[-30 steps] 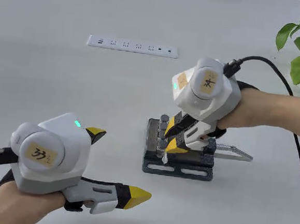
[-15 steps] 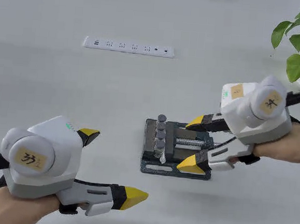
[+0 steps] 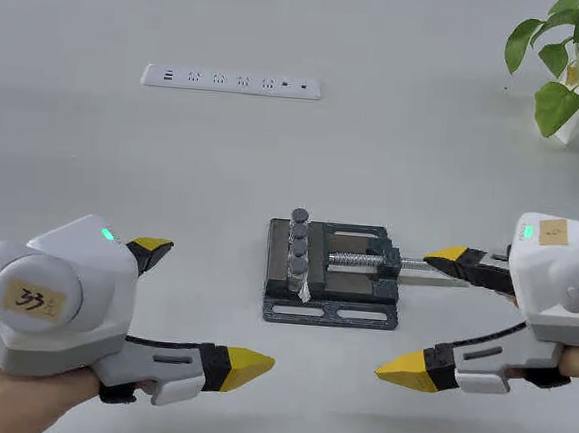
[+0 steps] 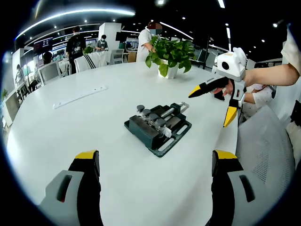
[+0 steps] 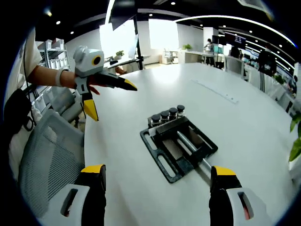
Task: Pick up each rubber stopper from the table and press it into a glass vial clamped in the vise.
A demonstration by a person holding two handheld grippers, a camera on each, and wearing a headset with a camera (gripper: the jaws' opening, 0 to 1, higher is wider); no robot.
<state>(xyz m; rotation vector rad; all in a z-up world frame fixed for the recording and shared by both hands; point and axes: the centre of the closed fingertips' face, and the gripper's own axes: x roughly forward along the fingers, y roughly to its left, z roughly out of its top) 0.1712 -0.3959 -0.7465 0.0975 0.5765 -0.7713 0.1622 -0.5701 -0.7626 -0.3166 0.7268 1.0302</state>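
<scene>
Our left tongs (image 3: 209, 304) are spread wide with nothing between the yellow tips. We hold them low over the surface (image 3: 123, 163) at the near left of the head view. Our right tongs (image 3: 418, 311) are opened just as far and also grip nothing. They sit at the near right with their tips pointing left toward the vise (image 3: 349, 286), and the upper tip looks close to the end of the vise's screw (image 3: 366, 262).

The vise sits flat on the surface between the two tongs, and neither touches it. At its left end it clamps four glass vials (image 3: 297, 267) upright in a single row. Each vial carries a dark rubber stopper (image 3: 300, 215) in its mouth, as we also see in the right gripper view.

Farther back, a white power strip (image 3: 230, 81) lies on the surface. A potted plant (image 3: 573, 58) stands at the far right corner.
</scene>
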